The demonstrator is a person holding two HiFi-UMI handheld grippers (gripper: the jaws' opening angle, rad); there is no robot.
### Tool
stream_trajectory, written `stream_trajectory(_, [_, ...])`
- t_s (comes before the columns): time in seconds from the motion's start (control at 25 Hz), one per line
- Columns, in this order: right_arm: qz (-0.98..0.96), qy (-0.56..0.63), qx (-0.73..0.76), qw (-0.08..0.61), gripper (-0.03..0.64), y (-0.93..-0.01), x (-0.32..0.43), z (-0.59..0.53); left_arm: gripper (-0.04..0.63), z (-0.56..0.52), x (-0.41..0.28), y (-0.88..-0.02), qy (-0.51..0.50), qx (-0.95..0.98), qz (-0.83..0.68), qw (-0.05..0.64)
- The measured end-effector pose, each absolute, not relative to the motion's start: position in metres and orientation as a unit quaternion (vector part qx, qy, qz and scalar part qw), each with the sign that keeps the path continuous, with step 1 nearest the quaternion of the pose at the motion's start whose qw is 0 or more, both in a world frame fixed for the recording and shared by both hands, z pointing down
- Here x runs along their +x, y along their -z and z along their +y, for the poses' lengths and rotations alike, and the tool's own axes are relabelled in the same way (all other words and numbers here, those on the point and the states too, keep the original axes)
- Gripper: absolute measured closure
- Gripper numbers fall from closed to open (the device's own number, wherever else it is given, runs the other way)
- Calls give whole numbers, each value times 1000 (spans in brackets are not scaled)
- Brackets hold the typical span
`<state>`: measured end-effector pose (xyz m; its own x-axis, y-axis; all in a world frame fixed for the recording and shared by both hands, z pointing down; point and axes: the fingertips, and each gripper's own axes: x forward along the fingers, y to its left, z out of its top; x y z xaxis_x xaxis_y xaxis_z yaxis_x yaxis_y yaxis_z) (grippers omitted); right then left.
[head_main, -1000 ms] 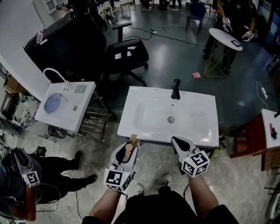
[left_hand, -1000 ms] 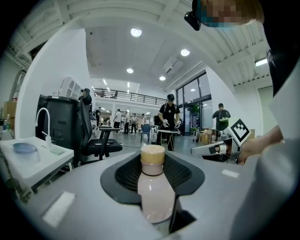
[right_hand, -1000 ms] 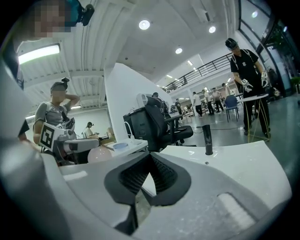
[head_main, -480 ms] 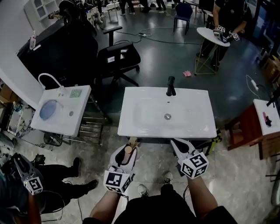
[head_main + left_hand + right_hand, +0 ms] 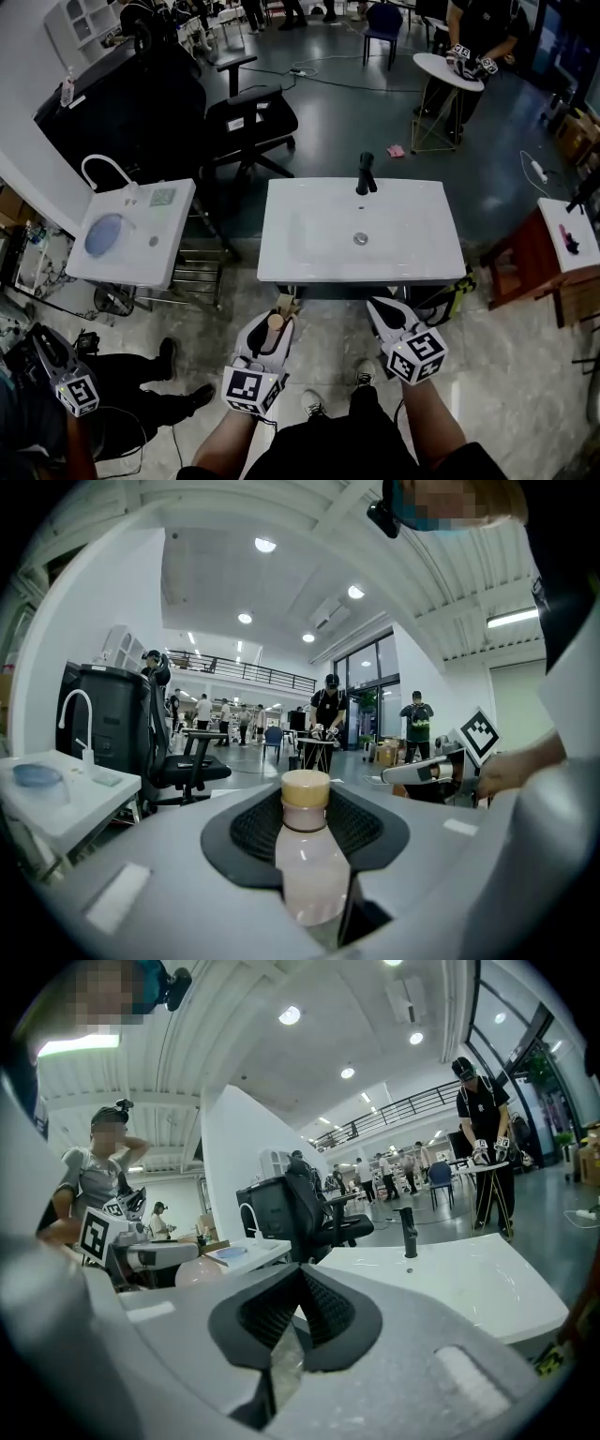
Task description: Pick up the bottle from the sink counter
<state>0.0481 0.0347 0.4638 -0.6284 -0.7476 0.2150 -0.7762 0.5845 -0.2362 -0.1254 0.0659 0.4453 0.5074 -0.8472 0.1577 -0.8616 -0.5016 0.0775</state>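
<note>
A pale pink bottle (image 5: pixel 309 874) with a tan cap stands upright between the pads of my left gripper (image 5: pixel 306 803), which is shut on it. In the head view the bottle (image 5: pixel 275 324) pokes out of the left gripper (image 5: pixel 273 328), held over the floor a little short of the white sink counter (image 5: pixel 309 267). My right gripper (image 5: pixel 380 310) hangs beside it at the same height, its jaws shut with nothing in them. In the right gripper view the right gripper (image 5: pixel 302 1274) points along the counter (image 5: pixel 469 1283) toward the black faucet (image 5: pixel 409 1232).
A second small white sink (image 5: pixel 141 258) stands at the left, with a black office chair (image 5: pixel 248 117) behind it. A person (image 5: pixel 56 389) crouches at lower left. A red table (image 5: pixel 525 272) is at the right. Other people stand around a round white table (image 5: pixel 448 67) far back.
Both grippers have drawn back from the sink counter's front edge, the left one still carrying the bottle. The counter now lies farther away in the head view.
</note>
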Motion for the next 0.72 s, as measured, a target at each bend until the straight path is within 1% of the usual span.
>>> stream_trajectory(0.56, [-884, -150, 440, 47, 617, -462, 33, 79, 456, 106, -138, -450, -49, 873, -479, 75])
stream_trajectory(0.72, [-881, -160, 444, 38, 617, -463, 32, 88, 456, 111, -137, -448, -46, 877, -473, 72])
